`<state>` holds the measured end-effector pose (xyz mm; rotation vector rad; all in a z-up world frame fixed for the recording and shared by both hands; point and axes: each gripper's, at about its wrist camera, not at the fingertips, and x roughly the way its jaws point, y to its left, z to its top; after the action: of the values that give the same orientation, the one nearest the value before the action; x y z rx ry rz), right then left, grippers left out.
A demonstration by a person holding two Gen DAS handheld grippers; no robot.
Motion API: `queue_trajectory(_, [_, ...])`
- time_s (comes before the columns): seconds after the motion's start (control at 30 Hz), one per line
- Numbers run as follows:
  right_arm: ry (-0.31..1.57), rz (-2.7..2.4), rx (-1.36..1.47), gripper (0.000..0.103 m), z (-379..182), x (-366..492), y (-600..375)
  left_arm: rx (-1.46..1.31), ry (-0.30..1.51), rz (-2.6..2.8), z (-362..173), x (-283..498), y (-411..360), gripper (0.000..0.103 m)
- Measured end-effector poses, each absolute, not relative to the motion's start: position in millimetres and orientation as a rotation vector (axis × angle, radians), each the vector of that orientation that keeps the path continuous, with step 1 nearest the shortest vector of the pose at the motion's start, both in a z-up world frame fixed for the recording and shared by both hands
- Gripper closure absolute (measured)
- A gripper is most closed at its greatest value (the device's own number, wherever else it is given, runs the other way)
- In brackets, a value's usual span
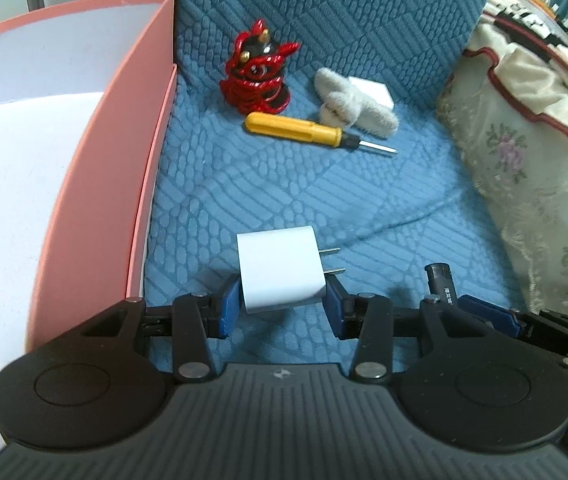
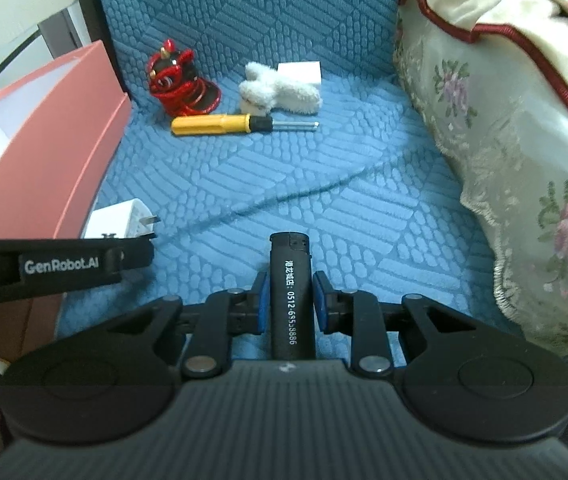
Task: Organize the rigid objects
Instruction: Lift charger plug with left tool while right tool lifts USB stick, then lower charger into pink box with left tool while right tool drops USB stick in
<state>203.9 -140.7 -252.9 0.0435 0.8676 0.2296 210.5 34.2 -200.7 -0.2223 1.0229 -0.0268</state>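
Gripping on both sides right now: left gripper clamped on the white charger, blue pads pressed to its two flanks, prongs poking toward the right of the left wrist frame, charger held low at centre just above the blue quilted cover. Sitting hard against the left edge of that frame, the pink box, open top, white inside, wall just beside the charger — so a short sideways carry to the left, judging by the layout, with the left hand clearly the nearer one. Over in the right wrist view, right gripper pinched tight on the black lighter, long axis running straight up the frame along the fingers, cap end forward. Reading along its barrel: white Chinese characters, then "0512-" and a string of digits, not fully sharp. Showing at left, "GenRobot.AI" on the other tool's side. Waiting further up the frame: yellow screwdriver, red lion figurine, fluffy white toy.
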Motion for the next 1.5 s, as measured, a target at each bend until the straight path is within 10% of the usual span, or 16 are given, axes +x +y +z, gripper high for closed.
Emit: queue_trajectory(1.5, [0.65, 0.516, 0.062, 0.076, -66, 178, 1, -0.356, 0.848, 0.092, -39, 169, 224, 0.053])
